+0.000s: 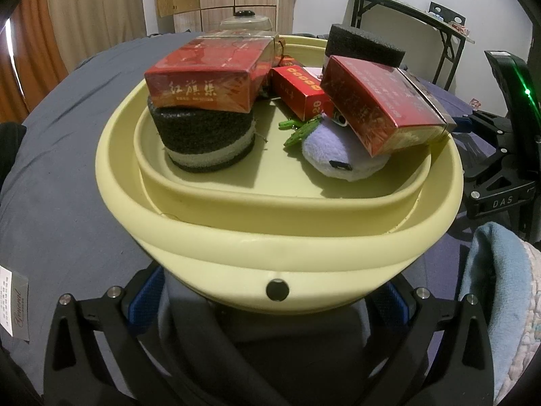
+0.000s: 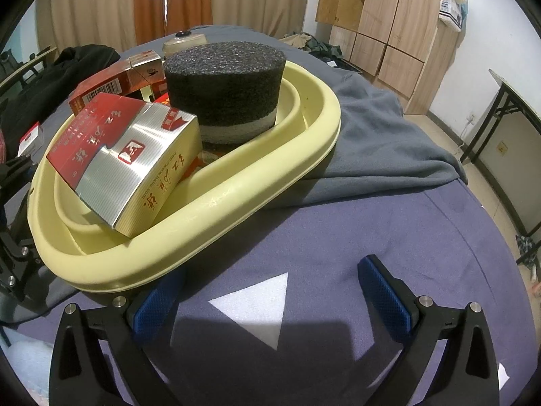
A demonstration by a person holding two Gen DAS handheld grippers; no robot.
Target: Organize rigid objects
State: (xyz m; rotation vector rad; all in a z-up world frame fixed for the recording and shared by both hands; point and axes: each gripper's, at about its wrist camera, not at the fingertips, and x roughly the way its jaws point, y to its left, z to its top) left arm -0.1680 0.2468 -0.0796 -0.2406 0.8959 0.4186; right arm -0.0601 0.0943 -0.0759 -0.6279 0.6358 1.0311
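A pale yellow basin (image 1: pixel 270 237) sits on the bed. It holds a red carton (image 1: pixel 206 74) lying on a black foam cylinder (image 1: pixel 206 138), a small red box (image 1: pixel 301 91), a second red carton (image 1: pixel 378 105) leaning on a purple plush toy (image 1: pixel 338 152), and another black foam cylinder (image 1: pixel 361 47). My left gripper (image 1: pixel 270 308) is open, its fingers on either side of the basin's near wall and low under the rim. My right gripper (image 2: pixel 270 294) is open and empty beside the basin (image 2: pixel 216 196), left fingertip at the rim. The carton (image 2: pixel 125 159) and foam cylinder (image 2: pixel 226 84) show there.
The bed has a blue-grey sheet (image 2: pixel 372 230) with a white triangle (image 2: pixel 260 308) and a grey blanket (image 2: pixel 375 128). A lidded pot (image 1: pixel 245 22) stands behind the basin. A folding table (image 1: pixel 405 20) and wooden wardrobes (image 2: pixel 382 17) stand beyond the bed.
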